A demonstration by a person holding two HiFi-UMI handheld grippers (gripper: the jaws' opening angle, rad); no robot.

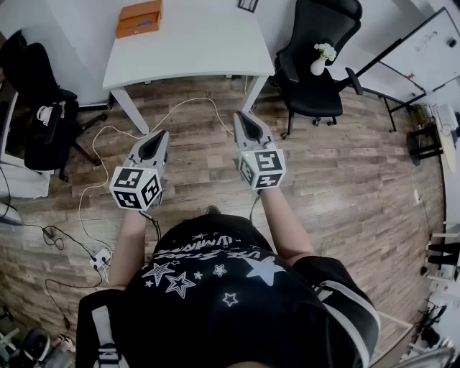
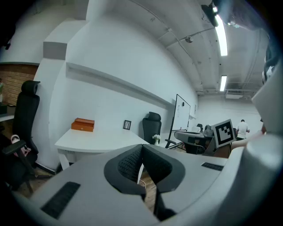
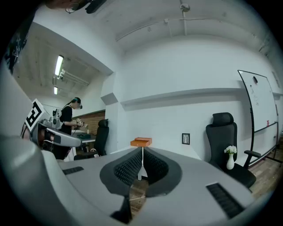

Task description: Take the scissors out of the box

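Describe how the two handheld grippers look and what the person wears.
Both the left gripper and right gripper have pale grey shells with dark ribbed pads, each carrying a cube of black-and-white square markers. The person wears a black T-shirt printed with white stars.

Ahead of me the table [image 1: 194, 44] stands against the far wall, with the box [image 1: 139, 18] on its far left corner. A chair [image 1: 316, 97] with a vase [image 1: 319, 63] on its seat stands right of the table. A second chair [image 1: 43, 126] stands left, and a whiteboard [image 1: 420, 50] far right.
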